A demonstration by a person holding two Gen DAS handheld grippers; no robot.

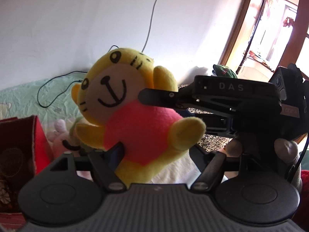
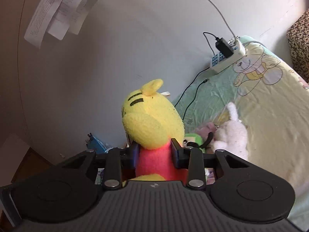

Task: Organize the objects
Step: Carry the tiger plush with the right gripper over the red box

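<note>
Yellow plush is what both of your tools have hold of: a tiger toy (image 1: 135, 116) in a pink shirt, held up in the air above the bed (image 2: 270, 116) with the pale wall behind it. Your right gripper (image 2: 154, 151) is clamped on its pink body just under the head, one pad pressing each side. From the left wrist view the same tool reaches in from the right, and its finger (image 1: 154, 96) lies against the toy's neck. Your left gripper (image 1: 156, 152) has the lower body between its fingers; the left pad (image 1: 117, 150) presses into the shirt, while the other side is hidden behind the toy's leg — so it reads as a grip, not a certainty

My judgement is that you are in the carrying step: the toy is off the bedding and not yet put anywhere. A red box (image 1: 29, 145) stands at the left edge of the left wrist view, and it looks the likely place for it, though nothing here proves that. A white plush rabbit (image 2: 231, 133) and a green toy (image 2: 193, 140) lie on the bedspread below, apparently yet to be sorted

The next move calls for both hands to travel together — soft stuffing will twist if one leads. Bring the tiger over the box's open top before either grip lets go, and keep clear of the black cable (image 2: 195, 89) and the power strip (image 2: 227, 58) by the wall
</note>
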